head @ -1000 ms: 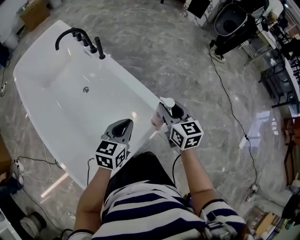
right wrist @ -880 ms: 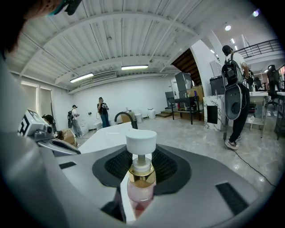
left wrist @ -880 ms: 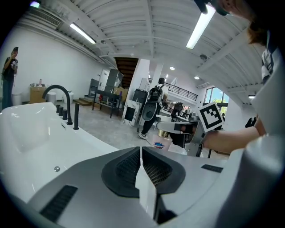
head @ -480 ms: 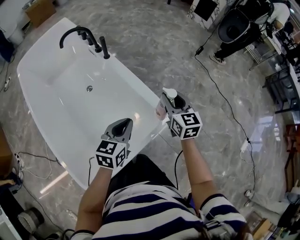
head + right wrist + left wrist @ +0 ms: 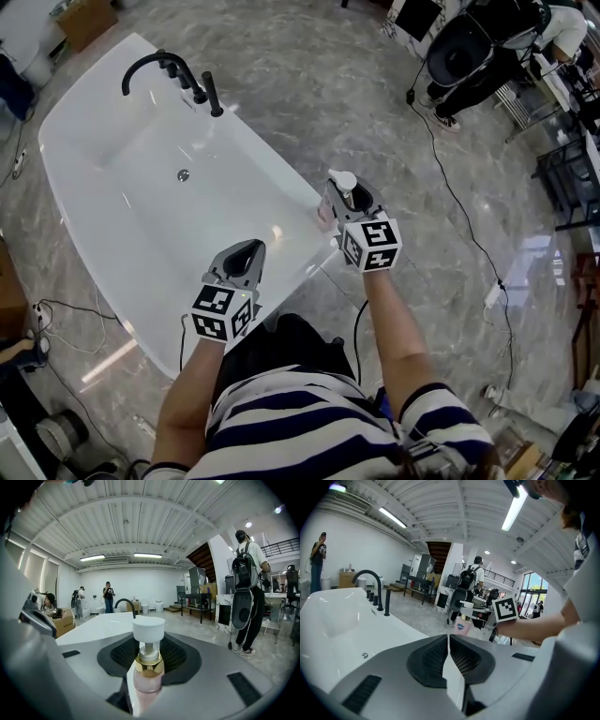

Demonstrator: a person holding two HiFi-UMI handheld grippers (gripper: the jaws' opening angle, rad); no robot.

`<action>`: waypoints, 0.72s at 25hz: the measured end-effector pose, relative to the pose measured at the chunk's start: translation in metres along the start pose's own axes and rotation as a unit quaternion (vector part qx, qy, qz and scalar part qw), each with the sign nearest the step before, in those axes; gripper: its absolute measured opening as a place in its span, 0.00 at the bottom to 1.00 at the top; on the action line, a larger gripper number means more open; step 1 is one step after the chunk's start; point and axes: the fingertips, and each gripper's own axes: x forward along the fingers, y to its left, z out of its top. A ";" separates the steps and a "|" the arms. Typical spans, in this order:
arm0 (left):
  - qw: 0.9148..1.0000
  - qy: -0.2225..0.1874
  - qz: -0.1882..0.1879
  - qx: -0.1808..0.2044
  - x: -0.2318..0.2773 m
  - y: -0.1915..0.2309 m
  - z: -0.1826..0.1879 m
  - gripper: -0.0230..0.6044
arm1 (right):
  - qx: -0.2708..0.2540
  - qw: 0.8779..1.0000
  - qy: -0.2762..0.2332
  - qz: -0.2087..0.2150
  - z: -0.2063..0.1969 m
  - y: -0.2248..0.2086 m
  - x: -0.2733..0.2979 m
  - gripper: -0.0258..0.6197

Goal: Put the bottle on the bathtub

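Bottle (image 5: 148, 670) upright, long axis vertical, white pump cap on top. Pink body clamped between jaws of right gripper (image 5: 343, 202). In head view bottle sits just beside right rim of bathtub (image 5: 131, 178), toward tub's near end. Right forearm stretched forward, bare. Left gripper (image 5: 448, 638) jaws pressed together, nothing between; held over tub's near edge, forearm forward.

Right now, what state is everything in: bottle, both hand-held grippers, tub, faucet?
Bottle: upright, pump cap on, held at the tub's rim.
Right hand-held gripper: shut on the bottle.
Left hand-held gripper: shut, empty.
Bathtub: no water in it.
Faucet: not running.
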 end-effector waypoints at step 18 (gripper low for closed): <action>1.000 0.001 -0.020 0.007 -0.001 -0.003 0.002 0.08 | 0.002 0.999 -0.034 -0.009 -0.011 -0.003 -0.013 0.28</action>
